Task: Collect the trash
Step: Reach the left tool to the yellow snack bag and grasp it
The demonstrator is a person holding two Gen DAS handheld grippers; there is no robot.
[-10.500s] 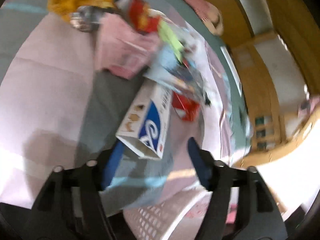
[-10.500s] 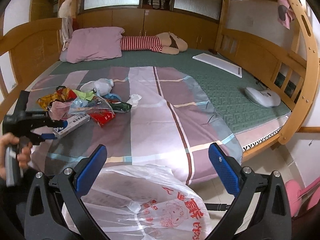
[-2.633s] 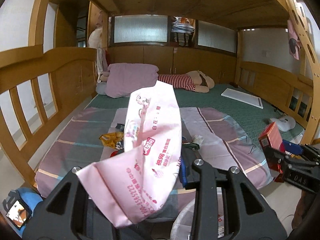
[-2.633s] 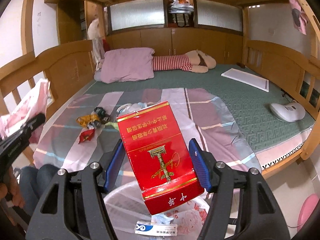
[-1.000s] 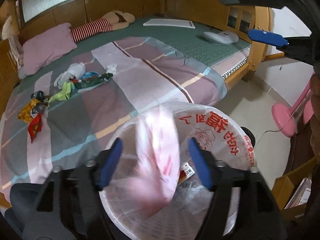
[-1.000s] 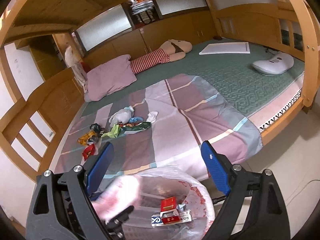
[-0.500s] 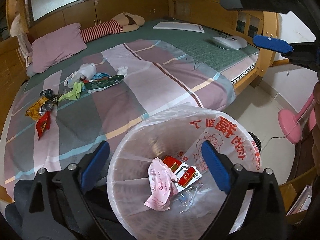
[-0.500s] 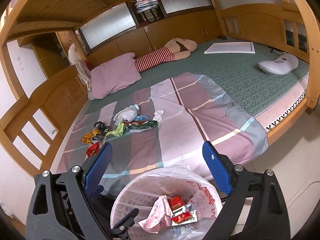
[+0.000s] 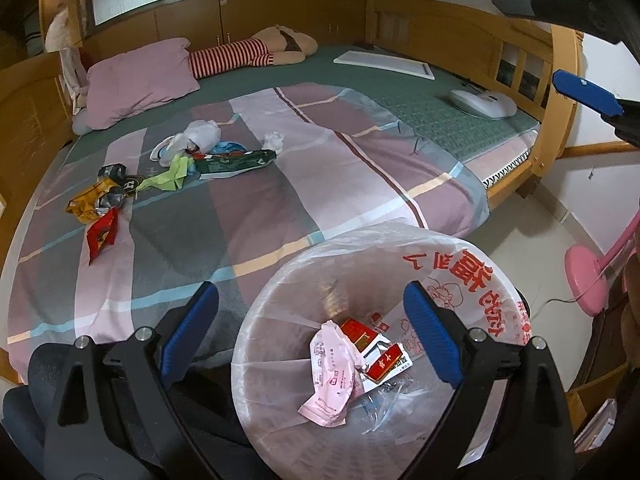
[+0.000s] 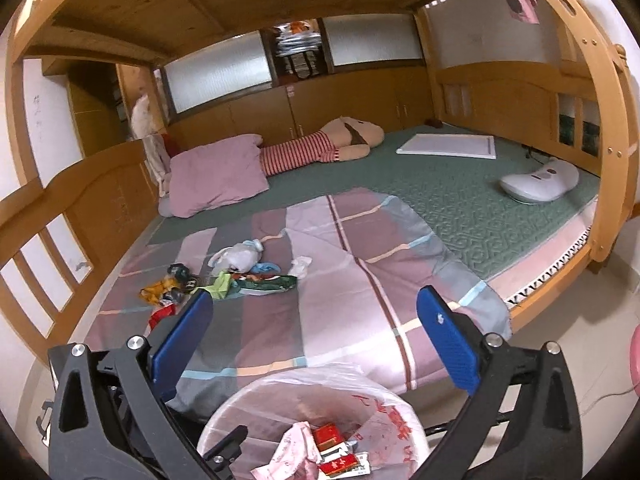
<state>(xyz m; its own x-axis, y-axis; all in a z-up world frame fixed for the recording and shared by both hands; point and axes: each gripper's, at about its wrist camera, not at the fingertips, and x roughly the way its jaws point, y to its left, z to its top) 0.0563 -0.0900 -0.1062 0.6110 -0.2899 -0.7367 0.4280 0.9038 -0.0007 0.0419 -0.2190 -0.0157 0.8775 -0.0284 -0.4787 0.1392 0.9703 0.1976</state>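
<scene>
Clear plastic with red print lines the bin (image 9: 472, 268), which stands on the floor just off the near edge of the bed (image 9: 424, 100). At its bottom lie a crumpled pink wrapper (image 9: 332, 376) and two red boxes (image 9: 384, 364), touching one another. The left gripper (image 9: 316, 336) hangs over the bin's near rim with its jaws wide apart and nothing between them. The right gripper (image 10: 316, 336) hovers above the bin's far side, pointing toward the bed; its jaws have just been opening further and stand fully apart, empty.

More trash sits in a loose cluster toward the left edge of the striped blanket (image 9: 304, 168): a red wrapper (image 9: 102, 234) nearest the foot, a yellow bag (image 9: 90, 202) just beyond it, a lime green scrap (image 9: 170, 174), a green packet (image 9: 236, 162), a white bag (image 9: 202, 134) and a small white tissue (image 9: 274, 140) off to the right.
</scene>
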